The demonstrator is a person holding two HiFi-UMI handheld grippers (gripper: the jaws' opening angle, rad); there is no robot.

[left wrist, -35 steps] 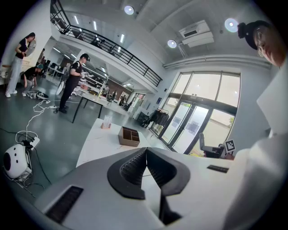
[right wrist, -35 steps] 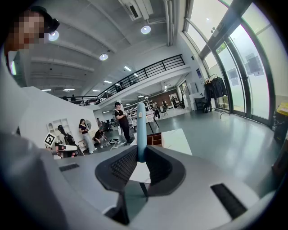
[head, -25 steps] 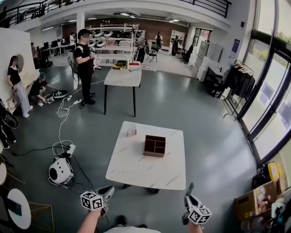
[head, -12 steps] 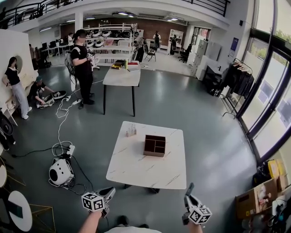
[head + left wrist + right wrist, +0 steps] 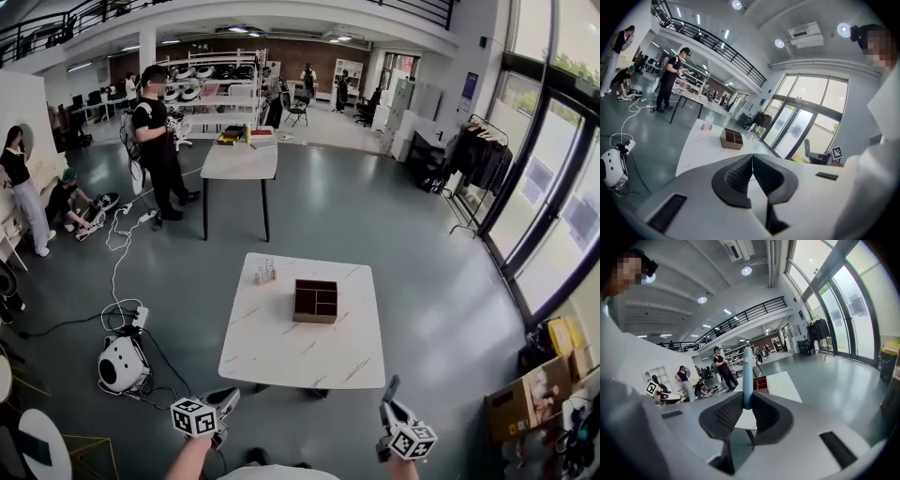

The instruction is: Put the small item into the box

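"Blue slim item: where is it sitting?"

"It is standing upright in the right gripper, whose jaws are pinching its lower end. The left gripper is carrying nothing, and its jaws are meeting tip to tip."

"And the box?"

"It is resting on the white table, open side up and dividers showing. It is lying well apart from both grippers, which are hanging low at the near edge of the head view."

"What is changing against a second ago?"

"Very little. The far table and the standing bystander are drifting left in the head view, so the head appears to be turning slightly. Box and table are keeping almost the same place in the picture, and both grippers are holding the same low position."

"Meaning for the task?"

"In my judgement the carry is only beginning. The item is secured, but nothing is closing on the box yet, and the whole approach is remaining to be done."
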